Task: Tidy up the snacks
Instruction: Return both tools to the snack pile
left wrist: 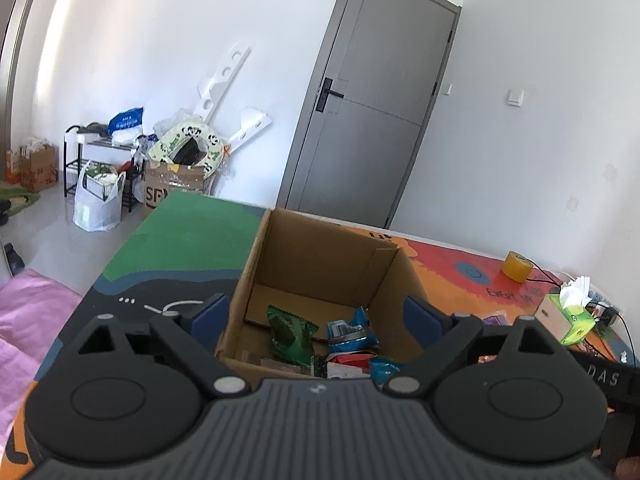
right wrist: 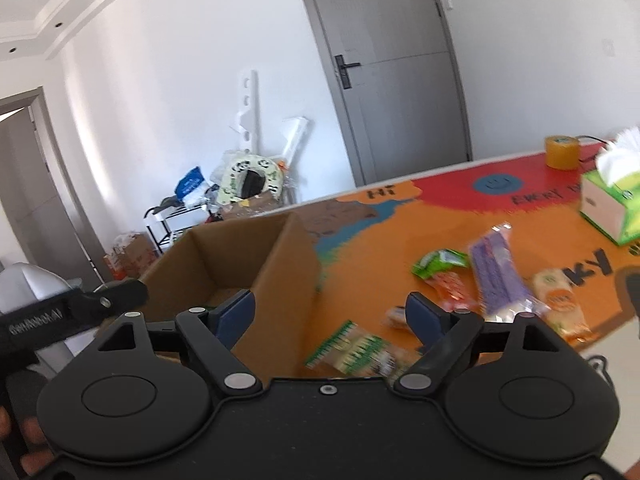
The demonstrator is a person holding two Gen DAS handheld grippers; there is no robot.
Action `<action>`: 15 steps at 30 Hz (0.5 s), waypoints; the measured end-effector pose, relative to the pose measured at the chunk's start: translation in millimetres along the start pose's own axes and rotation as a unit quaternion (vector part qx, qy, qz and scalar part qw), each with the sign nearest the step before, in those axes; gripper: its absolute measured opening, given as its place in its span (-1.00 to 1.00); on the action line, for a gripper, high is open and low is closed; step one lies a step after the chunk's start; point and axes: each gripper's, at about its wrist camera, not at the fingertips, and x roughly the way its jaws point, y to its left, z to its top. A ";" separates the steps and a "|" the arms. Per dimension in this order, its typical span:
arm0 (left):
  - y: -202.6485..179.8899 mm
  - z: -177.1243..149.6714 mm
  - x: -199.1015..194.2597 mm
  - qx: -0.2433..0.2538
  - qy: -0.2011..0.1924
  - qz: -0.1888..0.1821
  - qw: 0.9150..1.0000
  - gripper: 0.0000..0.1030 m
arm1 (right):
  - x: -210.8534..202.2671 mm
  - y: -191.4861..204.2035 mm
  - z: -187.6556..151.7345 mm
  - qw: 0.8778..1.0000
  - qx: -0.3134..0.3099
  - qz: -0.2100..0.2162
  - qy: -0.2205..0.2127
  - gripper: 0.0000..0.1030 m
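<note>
Left gripper [left wrist: 316,312] is hovering over the open cardboard box [left wrist: 320,256], fingers [left wrist: 210,312] spread wide either side of it, holding nothing. Box is sitting on the table [left wrist: 184,240], back from the far edge, toward the green end. Inside the box: a green snack packet [left wrist: 290,334] leaning near the middle, a blue packet [left wrist: 350,330] beside it, and red and blue wrappers bunching at the near wall.

Right gripper [right wrist: 331,314] is pointing past the box's right wall [right wrist: 288,280], its fingers [right wrist: 420,318] also wide apart and empty. Loose snacks are lying on the orange part of the table [right wrist: 400,232] to the right of the box: a green-striped packet [right wrist: 352,350] just ahead of the right gripper, a green-and-orange packet [right wrist: 442,266], a long purple packet [right wrist: 498,274], and a pale orange-labelled packet [right wrist: 560,300] nearest the right edge. All are blurred; labels unreadable.

Toward the far right corner: green tissue box [right wrist: 612,204] and a roll of yellow tape [right wrist: 562,152].
</note>
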 end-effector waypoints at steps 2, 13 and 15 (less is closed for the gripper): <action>-3.3 0.6 -3.1 0.000 -0.002 -0.011 1.000 0.81 | -3.0 -8.9 -2.6 1.000 0.006 -0.008 0.003 0.60; -39.8 -6.7 -2.2 0.026 0.012 -0.054 0.998 0.81 | -19.1 -50.3 -11.1 0.999 0.029 -0.039 0.011 0.61; -49.4 -10.1 -2.2 0.035 0.015 -0.066 0.997 0.81 | -22.7 -55.9 -12.3 0.999 0.031 -0.043 0.011 0.61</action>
